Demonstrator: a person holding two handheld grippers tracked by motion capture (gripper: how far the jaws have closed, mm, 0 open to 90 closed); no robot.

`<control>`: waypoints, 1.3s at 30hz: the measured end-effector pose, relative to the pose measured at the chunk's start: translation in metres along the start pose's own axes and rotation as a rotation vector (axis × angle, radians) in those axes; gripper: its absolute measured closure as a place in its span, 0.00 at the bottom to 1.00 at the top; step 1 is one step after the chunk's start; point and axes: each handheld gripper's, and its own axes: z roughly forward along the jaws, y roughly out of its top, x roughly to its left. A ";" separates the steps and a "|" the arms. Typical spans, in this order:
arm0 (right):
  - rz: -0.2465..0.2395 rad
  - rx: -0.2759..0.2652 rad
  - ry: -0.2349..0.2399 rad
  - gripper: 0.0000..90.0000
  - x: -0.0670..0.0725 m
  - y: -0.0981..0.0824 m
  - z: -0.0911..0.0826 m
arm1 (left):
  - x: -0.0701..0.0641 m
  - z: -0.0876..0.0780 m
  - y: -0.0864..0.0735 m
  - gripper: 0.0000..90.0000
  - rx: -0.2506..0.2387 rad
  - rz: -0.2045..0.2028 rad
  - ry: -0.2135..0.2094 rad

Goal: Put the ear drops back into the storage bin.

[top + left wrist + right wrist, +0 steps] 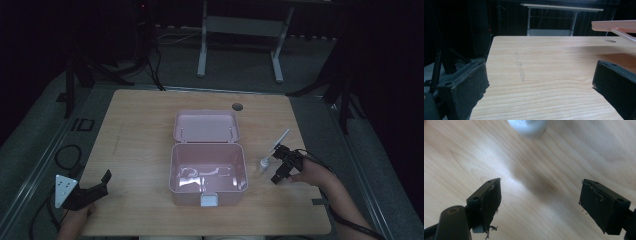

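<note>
Small white bottle (263, 165) stands upright on the bench (140, 125), just right of the open pink box (208, 172). Right tool (281, 165) hovers beside it, jaws spread wide, nothing between them, bottle just ahead. A thin white stick (280, 140) lies behind. Left tool (97, 189) rests near the bench's left corner, spread and empty.

One box (208, 170), one bottle (263, 164), perhaps one stick (280, 140).

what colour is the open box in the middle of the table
The box is pale pink, lid and body alike; the high view shows it best.
</note>
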 end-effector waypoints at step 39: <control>-0.059 0.044 -0.022 0.66 0.015 0.060 0.024 | 0.000 0.000 0.000 0.00 0.000 0.001 -0.004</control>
